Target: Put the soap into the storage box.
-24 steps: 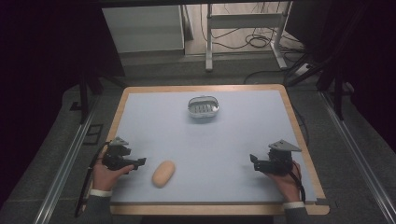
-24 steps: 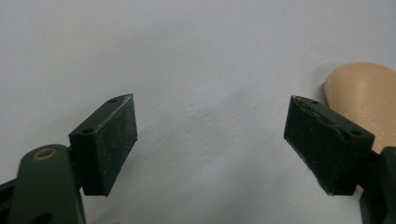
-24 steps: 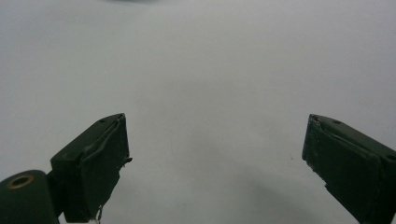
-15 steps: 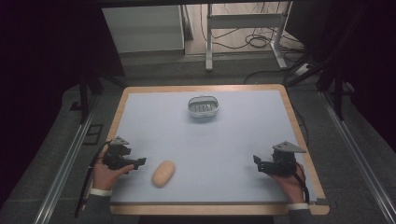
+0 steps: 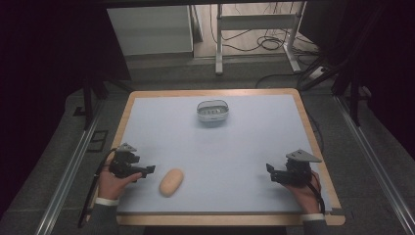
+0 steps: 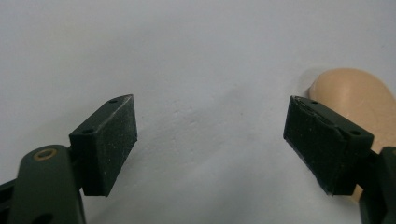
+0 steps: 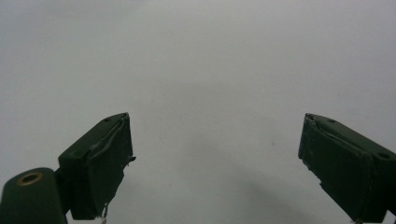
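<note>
Potato lies just beside the left tongs — both tongs, left and right, wide and empty.

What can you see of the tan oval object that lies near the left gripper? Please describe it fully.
The tan oval object looks like a small bread roll or potato: smooth, matte, rounded, in one piece with no separate parts. It lies flat on the pale blue table mat near the front edge, its long axis slightly tilted. The left gripper is just beside it with open jaws and does not touch it. In the left gripper view its rounded end shows behind one jaw. Nothing else rests against it.
</note>
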### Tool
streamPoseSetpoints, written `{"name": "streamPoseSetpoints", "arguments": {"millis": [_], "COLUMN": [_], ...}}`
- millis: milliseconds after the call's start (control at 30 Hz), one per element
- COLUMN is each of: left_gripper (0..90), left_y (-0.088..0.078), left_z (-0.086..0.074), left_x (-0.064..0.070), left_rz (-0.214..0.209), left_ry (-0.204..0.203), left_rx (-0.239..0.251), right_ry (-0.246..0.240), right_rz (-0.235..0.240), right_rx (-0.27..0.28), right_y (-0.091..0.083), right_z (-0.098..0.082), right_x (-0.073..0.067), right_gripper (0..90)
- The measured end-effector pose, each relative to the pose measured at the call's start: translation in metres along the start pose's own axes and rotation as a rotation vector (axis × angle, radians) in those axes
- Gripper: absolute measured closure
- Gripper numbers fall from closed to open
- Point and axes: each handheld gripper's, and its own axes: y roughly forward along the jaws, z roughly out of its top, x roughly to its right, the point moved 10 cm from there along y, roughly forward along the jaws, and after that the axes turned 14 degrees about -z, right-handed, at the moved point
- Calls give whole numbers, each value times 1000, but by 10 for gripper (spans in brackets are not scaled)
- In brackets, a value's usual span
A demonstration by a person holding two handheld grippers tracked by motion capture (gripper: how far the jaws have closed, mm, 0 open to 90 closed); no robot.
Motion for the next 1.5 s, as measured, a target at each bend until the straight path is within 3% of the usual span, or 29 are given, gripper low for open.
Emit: {"name": "streamPoseSetpoints", "arguments": {"millis": [200, 333, 533, 767, 1300, 1500], "left_gripper": [172, 162, 151, 156, 158, 174], "left_y": [0, -2, -1, 8, 32, 46], "left_z": [5, 14, 20, 25, 9, -1], "left_x": [5, 17, 35, 49, 77, 84], "left_rz": [3, -4, -15, -18, -57, -51], "left_ry": [8, 34, 79, 108, 134, 126], "left_rx": [-12, -15, -93, -143, -211, -247], "right_ry": [16, 28, 20, 11, 1, -2], "right_rz": [5, 8, -2, -7, -22, -25], "right_rx": [-1, 1, 3, -15, -24, -18], "right_y": [-1, -5, -7, -6, -6, -6], "right_z": [-1, 0, -1, -6, -8, -7], "right_x": [5, 6, 7, 8, 8, 9], "right_gripper": [98, 98, 98, 98, 98, 98]}}
